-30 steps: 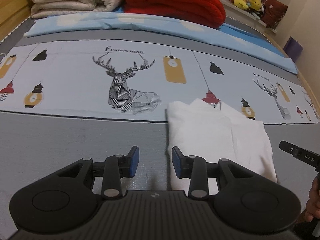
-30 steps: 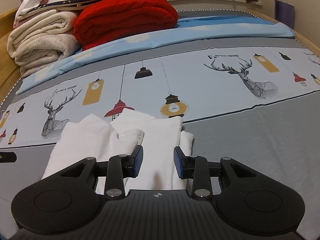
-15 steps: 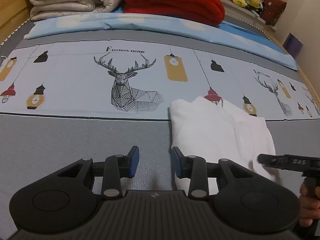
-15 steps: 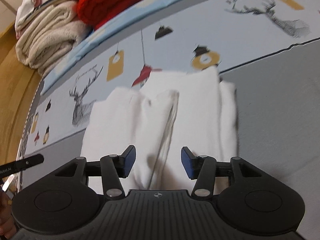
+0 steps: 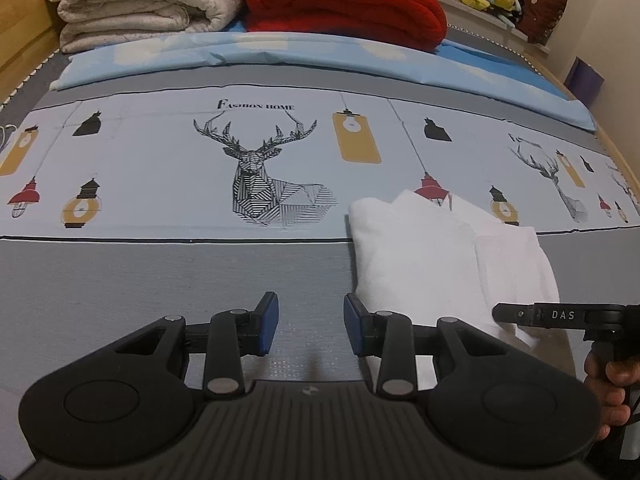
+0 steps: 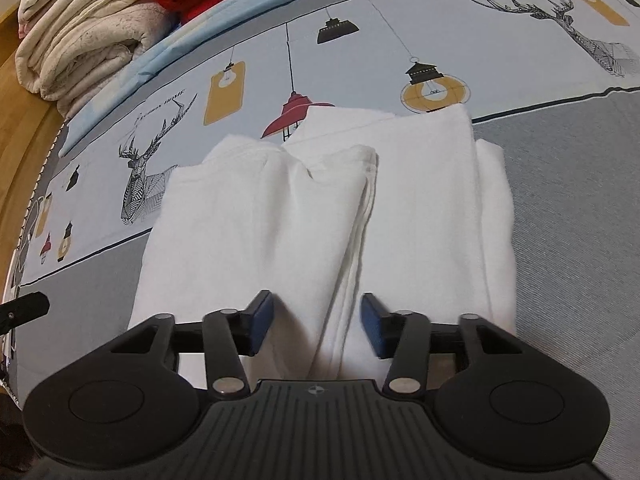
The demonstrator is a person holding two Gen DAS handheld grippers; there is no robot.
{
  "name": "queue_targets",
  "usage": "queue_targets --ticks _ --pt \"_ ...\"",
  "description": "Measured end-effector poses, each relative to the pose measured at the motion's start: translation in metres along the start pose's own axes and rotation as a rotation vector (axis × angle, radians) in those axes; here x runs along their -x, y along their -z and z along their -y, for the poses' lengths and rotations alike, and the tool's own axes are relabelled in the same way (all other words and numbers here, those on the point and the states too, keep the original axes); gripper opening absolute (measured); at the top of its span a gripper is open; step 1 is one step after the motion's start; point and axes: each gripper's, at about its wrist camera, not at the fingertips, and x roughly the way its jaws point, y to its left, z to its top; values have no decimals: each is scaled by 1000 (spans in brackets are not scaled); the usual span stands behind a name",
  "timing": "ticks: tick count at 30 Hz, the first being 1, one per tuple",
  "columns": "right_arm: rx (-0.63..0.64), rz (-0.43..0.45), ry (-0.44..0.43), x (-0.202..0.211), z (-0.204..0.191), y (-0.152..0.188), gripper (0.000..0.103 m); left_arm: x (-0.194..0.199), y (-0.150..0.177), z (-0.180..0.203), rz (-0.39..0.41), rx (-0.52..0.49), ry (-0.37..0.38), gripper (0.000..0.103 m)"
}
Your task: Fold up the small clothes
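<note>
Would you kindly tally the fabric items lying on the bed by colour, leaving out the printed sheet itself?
White: 1, the folded white garment
Red: 1, the red blanket
Cream: 1, the cream blanket
Light blue: 1, the light blue cover under the blankets
Total: 4

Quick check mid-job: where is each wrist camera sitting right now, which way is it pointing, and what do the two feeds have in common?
Left wrist: on the left tool, low over the grey bedsheet, facing the folded blankets; jaws open, empty; the white garment lies right of it, with the right tool's tip and the person's hand at the right edge.
Right wrist: on the right tool, tilted down over the white garment; jaws open, straddling its centre fold.
Shared: garment, deer-and-lantern sheet, cream blanket, red blanket.
</note>
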Motion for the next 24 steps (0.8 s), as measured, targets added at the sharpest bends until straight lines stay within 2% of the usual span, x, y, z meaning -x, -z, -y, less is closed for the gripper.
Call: queue_targets --ticks 4,6,11,18,24 --pt "-6 0 0 -4 -1 -1 24 2 0 -5 4 4 -7 40" --pt "-9 0 -13 -5 -1 -2 12 3 0 -7 4 5 -11 40" --pt "19 49 -38 4 -5 -3 8 2 1 -5 4 -1 -14 40" --pt "22 286 -156 56 7 -10 7 0 1 5 3 -14 -7 40" --pt "42 465 -142 100 29 -13 6 -4 1 15 3 -28 2 40"
